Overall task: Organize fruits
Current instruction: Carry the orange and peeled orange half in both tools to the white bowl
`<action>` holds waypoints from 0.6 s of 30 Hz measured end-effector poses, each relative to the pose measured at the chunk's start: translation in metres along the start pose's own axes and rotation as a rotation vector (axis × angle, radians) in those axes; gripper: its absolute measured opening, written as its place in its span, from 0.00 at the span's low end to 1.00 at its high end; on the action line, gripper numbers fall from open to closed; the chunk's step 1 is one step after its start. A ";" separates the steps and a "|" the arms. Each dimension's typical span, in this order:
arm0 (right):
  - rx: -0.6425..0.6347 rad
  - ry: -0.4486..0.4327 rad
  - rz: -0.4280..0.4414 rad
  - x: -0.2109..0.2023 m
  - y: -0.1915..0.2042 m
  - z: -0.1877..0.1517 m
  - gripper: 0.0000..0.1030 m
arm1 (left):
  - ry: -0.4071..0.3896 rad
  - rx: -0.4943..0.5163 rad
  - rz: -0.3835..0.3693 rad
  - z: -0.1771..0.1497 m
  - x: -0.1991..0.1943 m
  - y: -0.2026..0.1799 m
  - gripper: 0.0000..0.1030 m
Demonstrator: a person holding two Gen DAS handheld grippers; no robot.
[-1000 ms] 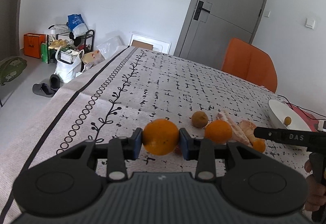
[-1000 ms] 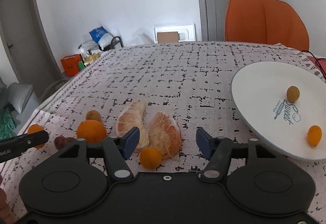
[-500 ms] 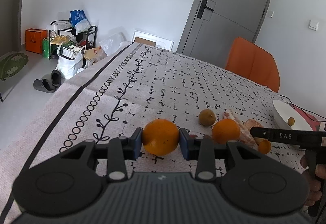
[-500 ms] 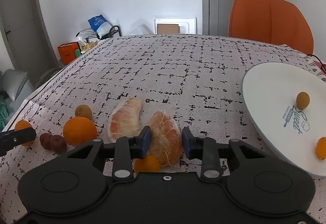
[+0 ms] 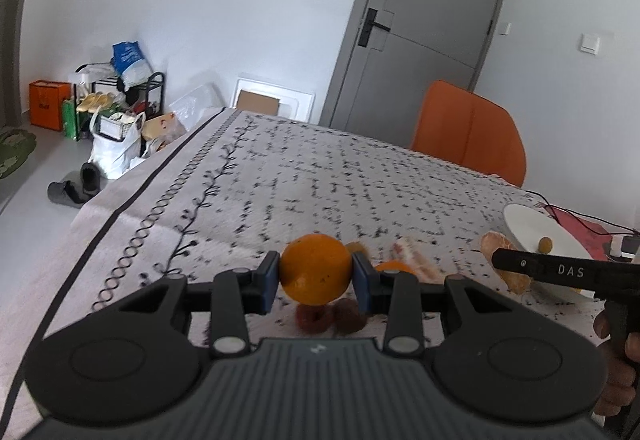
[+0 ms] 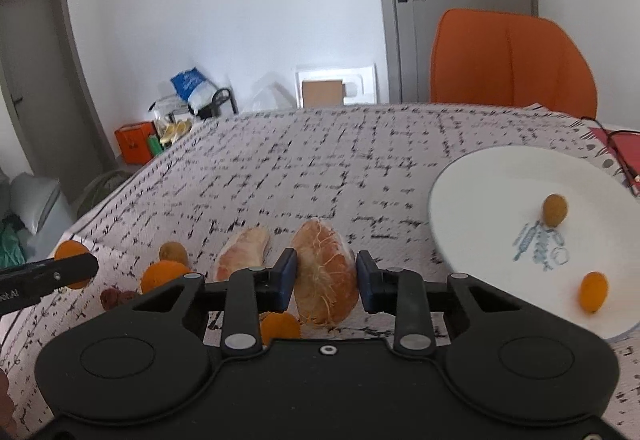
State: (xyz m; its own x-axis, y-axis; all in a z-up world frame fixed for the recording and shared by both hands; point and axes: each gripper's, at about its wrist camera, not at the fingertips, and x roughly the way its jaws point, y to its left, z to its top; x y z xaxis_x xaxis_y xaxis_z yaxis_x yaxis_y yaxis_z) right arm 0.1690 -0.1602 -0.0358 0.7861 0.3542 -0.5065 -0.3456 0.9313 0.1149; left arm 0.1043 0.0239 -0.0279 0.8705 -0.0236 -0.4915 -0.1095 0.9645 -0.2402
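Note:
My left gripper (image 5: 316, 274) is shut on an orange (image 5: 316, 268) and holds it above the patterned tablecloth, over two dark red fruits (image 5: 332, 316). My right gripper (image 6: 325, 280) is shut on a peeled pomelo segment (image 6: 325, 272), lifted slightly off the cloth. A second pomelo segment (image 6: 242, 254) lies just left of it. A white plate (image 6: 500, 184) at the right holds a small brown fruit (image 6: 555, 209) and a small orange fruit (image 6: 594, 291). Another orange (image 6: 160, 276), a brown fruit (image 6: 173, 252) and a small orange fruit (image 6: 280, 325) lie on the cloth.
An orange chair (image 6: 512, 60) stands behind the table's far edge. A black cable (image 6: 618, 148) and a red item (image 5: 580, 228) lie beyond the plate. The table's left edge drops to a floor with bags and a rack (image 5: 116, 96).
My right gripper moved forward and closed on the pomelo segment, then raised it a little. My left gripper lifted the orange and moved right, over the dark red fruits.

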 end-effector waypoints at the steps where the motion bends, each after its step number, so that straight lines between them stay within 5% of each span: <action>1: 0.008 -0.010 0.000 -0.003 -0.004 0.001 0.29 | 0.000 0.005 -0.005 0.001 0.001 -0.003 0.36; 18: 0.111 -0.111 -0.088 -0.043 -0.070 -0.001 0.29 | -0.006 0.097 -0.102 0.009 0.016 -0.071 0.36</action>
State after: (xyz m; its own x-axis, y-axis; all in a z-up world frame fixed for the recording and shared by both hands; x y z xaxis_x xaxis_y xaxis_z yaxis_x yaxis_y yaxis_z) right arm 0.1588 -0.2403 -0.0228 0.8645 0.2725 -0.4224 -0.2193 0.9606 0.1708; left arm 0.1306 -0.0426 -0.0112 0.8776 -0.1213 -0.4638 0.0259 0.9781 -0.2067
